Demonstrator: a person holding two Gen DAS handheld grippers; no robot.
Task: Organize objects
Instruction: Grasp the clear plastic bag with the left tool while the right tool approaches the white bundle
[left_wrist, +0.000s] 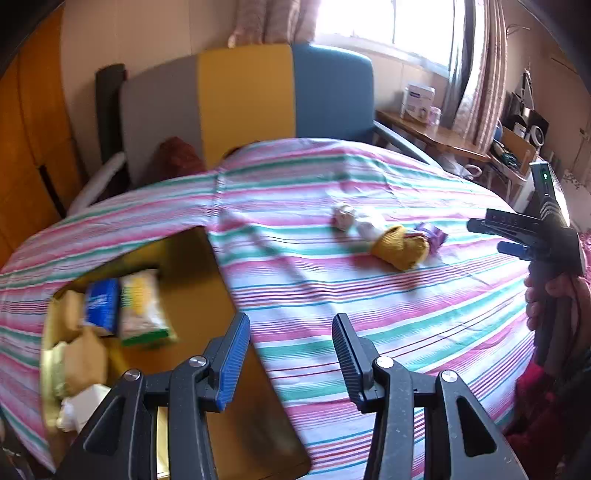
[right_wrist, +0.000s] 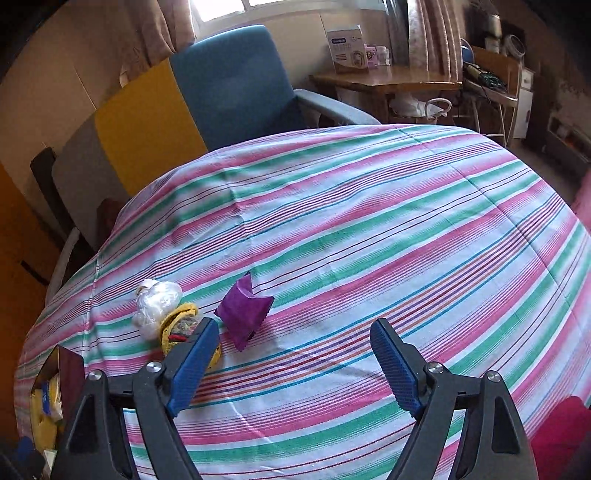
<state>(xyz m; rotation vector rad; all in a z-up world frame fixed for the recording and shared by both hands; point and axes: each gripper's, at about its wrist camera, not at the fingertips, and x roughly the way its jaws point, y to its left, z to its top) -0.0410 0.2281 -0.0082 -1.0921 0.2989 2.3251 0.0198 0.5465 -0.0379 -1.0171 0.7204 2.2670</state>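
The left gripper (left_wrist: 291, 354) points steeply down over the near left part of the bed, its jaws partly apart with nothing between them. One finger hangs above the open cardboard box (left_wrist: 207, 280) that sits at the bed's left edge, the other above the striped sheet (left_wrist: 406, 314). Inside the box lie a blue packet (left_wrist: 101, 308), a yellow and green packet (left_wrist: 142, 306) and some pale wrapped things, blurred in the left wrist view.

The right gripper (right_wrist: 295, 363) also tilts down toward the sheet, its jaws spread wide and empty. In the left wrist view it shows at the bed's right edge (left_wrist: 491, 236), turned sideways, with a hand (left_wrist: 554, 299) wrapped around its handle from below.

The loose things lie together in a small cluster on the sheet, toward the middle of the bed and well apart from the box. A purple packet (right_wrist: 243, 308) rests just beyond the right gripper's left finger. Next to it lies a yellow knitted pouch (right_wrist: 181, 325), partly hidden behind that finger, and touching the pouch on its far side is a clear plastic bundle (right_wrist: 157, 302).

Behind the bed stands a headboard of grey, yellow and blue panels (left_wrist: 243, 99).
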